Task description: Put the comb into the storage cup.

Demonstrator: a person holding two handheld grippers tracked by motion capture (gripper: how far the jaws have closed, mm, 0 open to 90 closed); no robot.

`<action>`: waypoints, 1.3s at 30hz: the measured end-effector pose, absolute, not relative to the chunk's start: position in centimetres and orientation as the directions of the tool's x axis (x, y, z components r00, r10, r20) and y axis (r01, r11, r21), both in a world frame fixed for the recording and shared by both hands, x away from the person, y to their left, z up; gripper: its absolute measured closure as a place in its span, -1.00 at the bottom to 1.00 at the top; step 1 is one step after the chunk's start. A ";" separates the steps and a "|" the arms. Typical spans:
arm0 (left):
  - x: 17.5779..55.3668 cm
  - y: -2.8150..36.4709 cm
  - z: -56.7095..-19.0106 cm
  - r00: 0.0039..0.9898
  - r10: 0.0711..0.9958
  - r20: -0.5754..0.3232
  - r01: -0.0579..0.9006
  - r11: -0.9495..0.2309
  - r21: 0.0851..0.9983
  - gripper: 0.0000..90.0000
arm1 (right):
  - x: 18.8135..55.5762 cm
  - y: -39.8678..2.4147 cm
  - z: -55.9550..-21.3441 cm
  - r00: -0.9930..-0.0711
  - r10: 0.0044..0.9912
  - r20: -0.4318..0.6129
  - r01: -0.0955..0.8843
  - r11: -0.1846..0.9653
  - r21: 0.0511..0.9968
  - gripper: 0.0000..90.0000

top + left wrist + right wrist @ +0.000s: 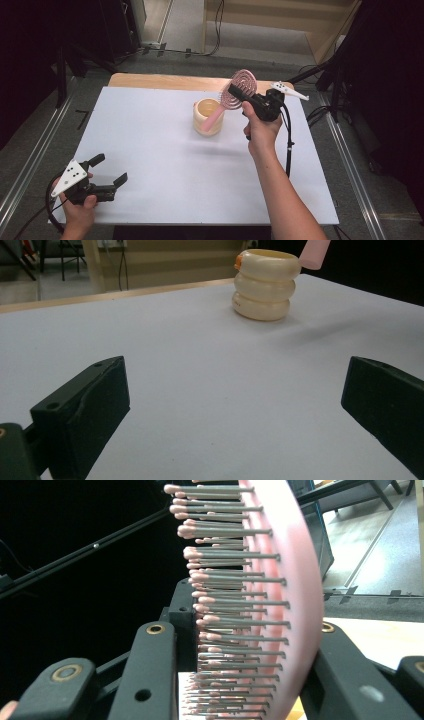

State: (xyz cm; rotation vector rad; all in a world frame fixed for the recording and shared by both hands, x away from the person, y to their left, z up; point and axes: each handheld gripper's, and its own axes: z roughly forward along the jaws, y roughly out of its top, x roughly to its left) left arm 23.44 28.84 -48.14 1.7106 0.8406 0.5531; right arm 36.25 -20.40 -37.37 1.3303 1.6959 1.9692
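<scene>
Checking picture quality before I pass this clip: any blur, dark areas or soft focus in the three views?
High view: soft overall, surroundings dark, mat evenly lit. Left gripper view: fingers slightly soft, cup clearer with a faint shadow. Right gripper view: brush very close, bristles sharp, left background black.

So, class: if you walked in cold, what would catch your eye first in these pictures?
The pink hairbrush, clamped by its round head in the right gripper, its handle slanting down into the cream ringed cup toward the table's far side. Then the left gripper, low at the near left corner, jaws wide open over the bare white table.
</scene>
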 end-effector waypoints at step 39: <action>23.4 28.8 -48.2 0.645 0.763 -0.046 0.253 -0.157 0.955 -1.00 | 39.0 -22.1 -36.0 -0.527 0.689 0.498 0.344 -0.363 0.866 0.38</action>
